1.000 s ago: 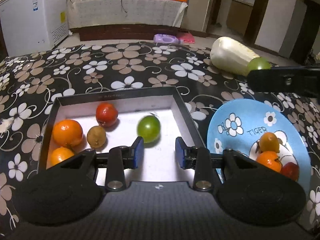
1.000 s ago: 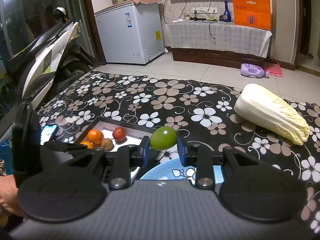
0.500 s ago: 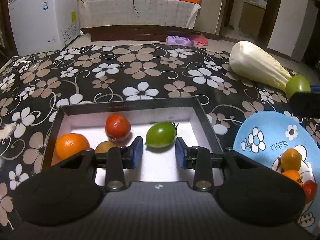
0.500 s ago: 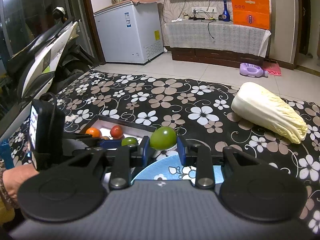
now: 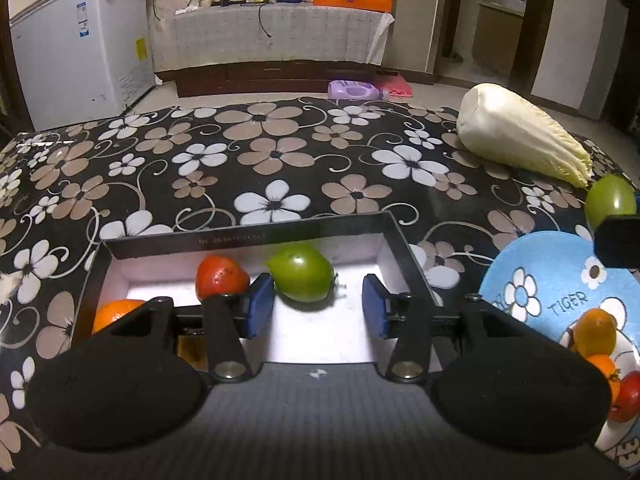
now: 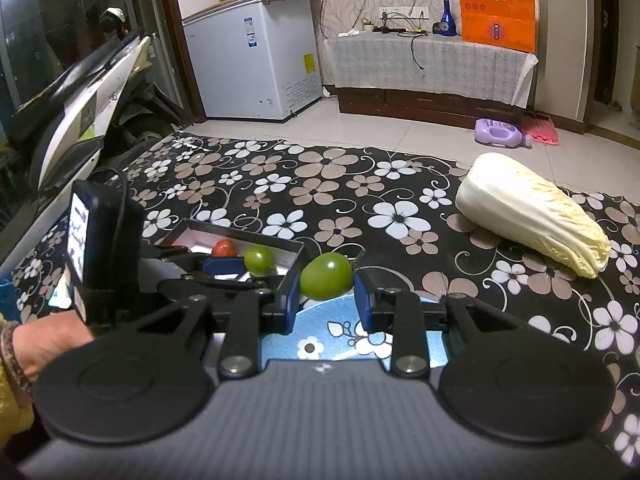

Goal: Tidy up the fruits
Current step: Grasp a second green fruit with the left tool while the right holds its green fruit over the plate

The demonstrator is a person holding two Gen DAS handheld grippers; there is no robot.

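Note:
A black box with a white floor (image 5: pixel 248 238) holds a green tomato (image 5: pixel 302 277), a red tomato (image 5: pixel 220 278) and an orange (image 5: pixel 116 312). My left gripper (image 5: pixel 318 312) is open and empty over the box, its left pad just beside the green tomato. My right gripper (image 6: pixel 326 292) is shut on a second green tomato (image 6: pixel 326 275), held above the blue plate (image 6: pixel 340 338). That tomato also shows in the left wrist view (image 5: pixel 610 200). The blue plate (image 5: pixel 540 280) carries orange and red fruits (image 5: pixel 596 332).
A large napa cabbage (image 6: pixel 532 212) lies on the flowered cloth at the back right. The box (image 6: pixel 260 240) sits left of the plate. A freezer (image 6: pixel 256 68) and a scooter (image 6: pixel 80 112) stand beyond the table's left side.
My left gripper has drawn back and lowered toward the box's near side, and its jaws have opened wider. The green tomato in the box rolled slightly. My right gripper kept its tomato, shifting slightly.

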